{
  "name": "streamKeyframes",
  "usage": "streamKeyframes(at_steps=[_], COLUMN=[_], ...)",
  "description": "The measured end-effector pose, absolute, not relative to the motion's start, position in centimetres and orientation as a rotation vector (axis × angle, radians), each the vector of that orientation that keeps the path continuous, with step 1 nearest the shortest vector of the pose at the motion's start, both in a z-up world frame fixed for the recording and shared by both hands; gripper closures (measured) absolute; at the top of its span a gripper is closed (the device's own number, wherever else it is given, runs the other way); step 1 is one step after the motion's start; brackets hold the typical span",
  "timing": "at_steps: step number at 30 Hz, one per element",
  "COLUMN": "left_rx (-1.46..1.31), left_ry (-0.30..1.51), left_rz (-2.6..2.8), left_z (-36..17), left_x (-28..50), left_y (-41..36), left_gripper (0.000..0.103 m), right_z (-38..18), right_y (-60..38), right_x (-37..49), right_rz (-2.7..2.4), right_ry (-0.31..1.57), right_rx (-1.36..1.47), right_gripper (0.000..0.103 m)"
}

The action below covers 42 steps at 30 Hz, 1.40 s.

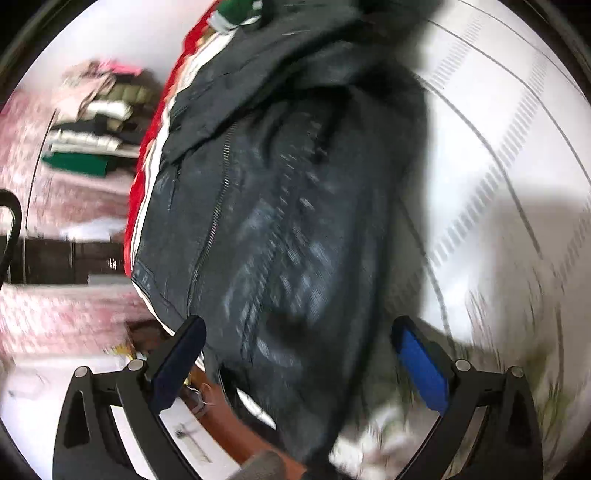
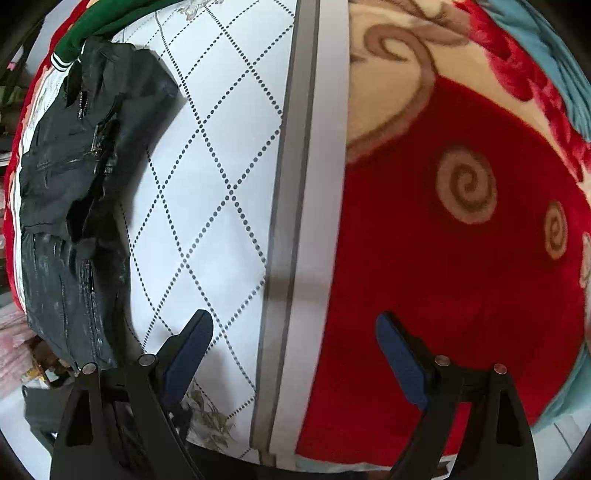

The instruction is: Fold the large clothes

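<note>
One dark jacket point(image 2: 70, 206) is the garment in hand. In the right wrist view it lies at nine o'clock on a white quilted sheet point(image 2: 218, 177), its zip showing and part of it already doubled over itself. In the left wrist view the same jacket point(image 1: 280, 206) fills the centre, blurred by motion.

The left gripper point(image 1: 297, 350) has its jaws apart with nothing between them; the jacket's lower end lies just beyond them, and whether the fingers touch the cloth cannot be told. The right gripper point(image 2: 293, 343) is also spread and empty, over the sheet's grey border, well apart from the jacket.

The step in hand looks like taking a fresh hold for the next fold. To do it well, each gripper should pinch one corner of the hem through all layers, lift evenly, and lay the edge square to the collar without dragging the sheet.

Beyond the jacket: one red patterned blanket point(image 2: 461, 258) at three o'clock, one green garment point(image 2: 99, 18) at eleven o'clock, and one stack of folded clothes point(image 1: 96, 125) at nine o'clock in the left view.
</note>
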<state>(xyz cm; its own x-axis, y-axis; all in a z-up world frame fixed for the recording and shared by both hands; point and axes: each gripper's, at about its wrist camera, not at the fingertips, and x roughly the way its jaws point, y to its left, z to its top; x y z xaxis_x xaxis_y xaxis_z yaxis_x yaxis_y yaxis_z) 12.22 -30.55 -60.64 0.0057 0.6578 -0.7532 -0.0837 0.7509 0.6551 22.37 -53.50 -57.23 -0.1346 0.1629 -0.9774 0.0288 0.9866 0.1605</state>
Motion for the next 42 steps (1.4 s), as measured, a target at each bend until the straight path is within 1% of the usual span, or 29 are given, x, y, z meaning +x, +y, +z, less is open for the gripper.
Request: streamKeyframes(at_steps=[8, 9, 10, 11, 12, 13, 15, 19, 23, 24, 25, 26, 27, 28, 32, 37, 39, 42], left_rx=[0.376, 0.362, 0.341, 0.323, 0.307, 0.288, 0.265, 0.209, 0.181, 0.17, 0.158, 0.154, 0.152, 0.147, 0.085, -0.024, -0.078, -0.193], left_ry=[1.432, 1.425, 1.414, 1.41, 1.409, 1.406, 1.399, 1.383, 1.371, 1.371, 1.37, 1.364, 1.358, 1.356, 1.353, 1.332, 1.337, 1.351], left_rz=[0.721, 0.719, 0.711, 0.698, 0.682, 0.663, 0.664, 0.656, 0.627, 0.617, 0.608, 0.599, 0.588, 0.578, 0.494, 0.354, 0.308, 0.251], left_z=[-60.4, -60.2, -59.8, -59.7, -59.6, -59.4, -59.0, -58.3, -57.3, -57.1, -56.8, -56.4, -56.0, -55.6, -53.0, -48.6, -47.1, -45.3], left_x=[14.0, 13.9, 13.8, 13.7, 13.7, 13.7, 13.9, 13.8, 13.8, 13.7, 13.6, 13.6, 13.6, 13.5, 13.2, 13.0, 13.2, 13.7], left_y=[-25.9, -25.7, -25.7, -25.8, -25.9, -26.0, -26.1, -25.4, -24.7, -24.6, -24.4, -24.1, -24.0, -23.7, -22.0, -17.9, -15.7, -11.0], left_gripper=[0.001, 0.004, 0.017, 0.033, 0.043, 0.06, 0.063, 0.073, 0.077, 0.077, 0.078, 0.079, 0.079, 0.08, 0.08, 0.08, 0.08, 0.08], right_z=[-58.5, -58.6, -58.6, -58.6, -58.7, -58.5, -58.8, -60.6, -63.1, -63.2, -63.3, -63.4, -63.3, -63.0, -58.9, -50.1, -46.6, -42.8], right_y=[-50.6, -50.0, -49.6, -49.2, -48.7, -48.6, -48.1, -46.3, -44.7, -44.4, -44.0, -43.5, -43.3, -42.7, -41.4, -38.9, -35.3, -30.5], right_x=[25.7, 26.4, 26.9, 27.2, 27.8, 28.2, 29.2, 29.9, 30.8, 31.1, 31.3, 31.5, 31.6, 31.5, 31.3, 31.3, 31.9, 32.9], right_rz=[0.276, 0.311, 0.334, 0.351, 0.388, 0.405, 0.463, 0.525, 0.548, 0.556, 0.554, 0.527, 0.511, 0.507, 0.482, 0.472, 0.463, 0.468], right_ry=[1.66, 1.639, 1.624, 1.612, 1.584, 1.571, 1.53, 1.519, 1.509, 1.496, 1.495, 1.522, 1.517, 1.511, 1.492, 1.457, 1.458, 1.463], right_rx=[0.314, 0.348, 0.375, 0.398, 0.45, 0.473, 0.568, 0.735, 0.907, 0.945, 0.955, 0.937, 0.951, 0.957, 0.902, 0.736, 0.645, 0.534], right_gripper=[0.012, 0.012, 0.012, 0.012, 0.012, 0.012, 0.012, 0.012, 0.012, 0.016, 0.048, 0.067, 0.07, 0.077, 0.082, 0.083, 0.083, 0.083])
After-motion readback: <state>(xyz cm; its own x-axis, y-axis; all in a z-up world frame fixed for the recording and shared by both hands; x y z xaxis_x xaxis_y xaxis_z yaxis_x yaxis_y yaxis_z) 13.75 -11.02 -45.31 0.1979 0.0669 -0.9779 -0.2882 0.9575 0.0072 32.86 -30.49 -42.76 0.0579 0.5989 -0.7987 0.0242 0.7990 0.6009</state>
